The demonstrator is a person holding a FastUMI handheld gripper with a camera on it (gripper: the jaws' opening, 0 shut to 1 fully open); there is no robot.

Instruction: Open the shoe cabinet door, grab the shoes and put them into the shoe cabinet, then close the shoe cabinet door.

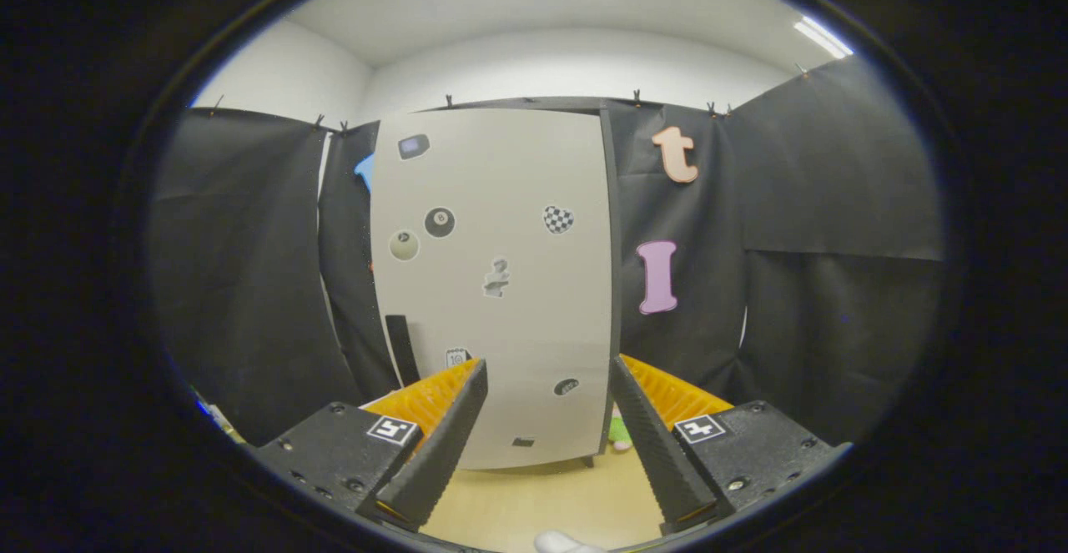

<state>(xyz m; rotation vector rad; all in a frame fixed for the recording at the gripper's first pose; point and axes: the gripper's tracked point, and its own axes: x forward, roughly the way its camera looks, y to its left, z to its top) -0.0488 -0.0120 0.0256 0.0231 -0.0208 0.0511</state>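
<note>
Pale grey board is making up the one shoe cabinet door (pixel 501 286), which is standing closed and upright straight ahead of the gripper (pixel 547 374), beyond its fingertips. Stickers on the door are counting to about nine: a black ball, a pale ball, a checkered heart, a small dark screen shape near the top, a grey figure in the middle, and a few small dark marks lower down. One black handle (pixel 401 348) is sitting as a vertical bar near the door's left edge, just beyond the left finger. The door's right edge is showing a dark side strip. One small leg (pixel 587 460) is showing under the cabinet's lower right corner, resting on the light wooden floor (pixel 534 503).

The jaws are standing wide apart, holding nothing; two fingers (pixel 442 440), black with orange ribbed backs, are framing the lower part of the door. One white rounded thing (pixel 561 542) is peeking in below the fingers; what it is cannot be told. One green-and-pink object (pixel 618 432) is lying on the floor by the cabinet's right corner.
</note>
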